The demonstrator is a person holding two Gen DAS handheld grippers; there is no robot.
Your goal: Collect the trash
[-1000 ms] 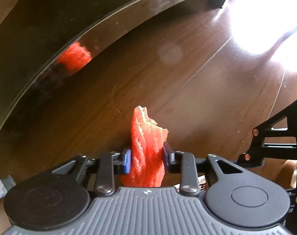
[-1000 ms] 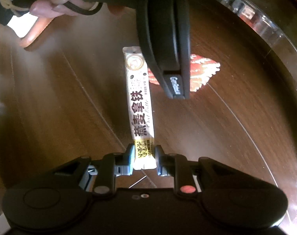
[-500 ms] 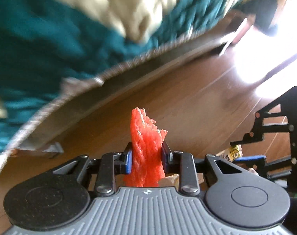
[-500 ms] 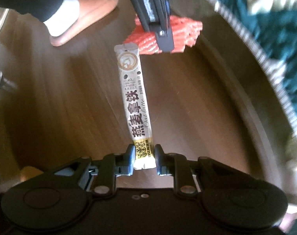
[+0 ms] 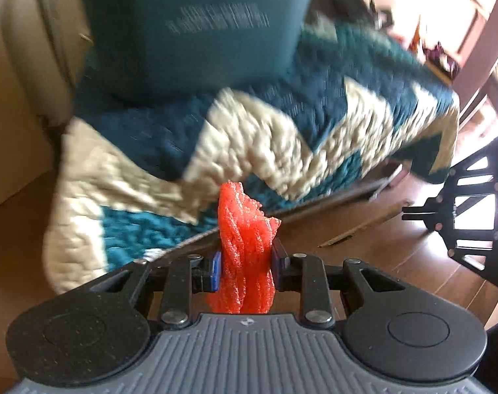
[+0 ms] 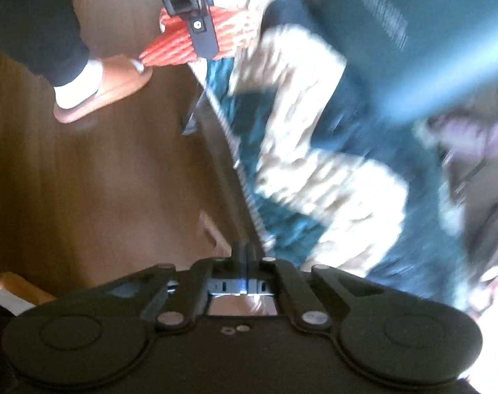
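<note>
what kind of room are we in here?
Probably a living room in a home. A sofa or daybed draped in a teal-and-cream quilted cover with a teal cushion on it stands on a wood plank floor, and the person wears a house slipper.

The left gripper has black linkage arms, silver screws, blue pads and a ribbed grey housing; the person wears a dark trouser leg, white sock and tan slipper.

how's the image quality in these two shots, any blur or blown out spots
Left wrist view: the teal and cream quilted blanket is motion-smeared, the window corner at upper right is blown out, while the red ribbed foam scrap stays sharp. Right wrist view: blanket and teal cushion streak heavily; the wooden floor is softer, fisheye-curved.
</note>
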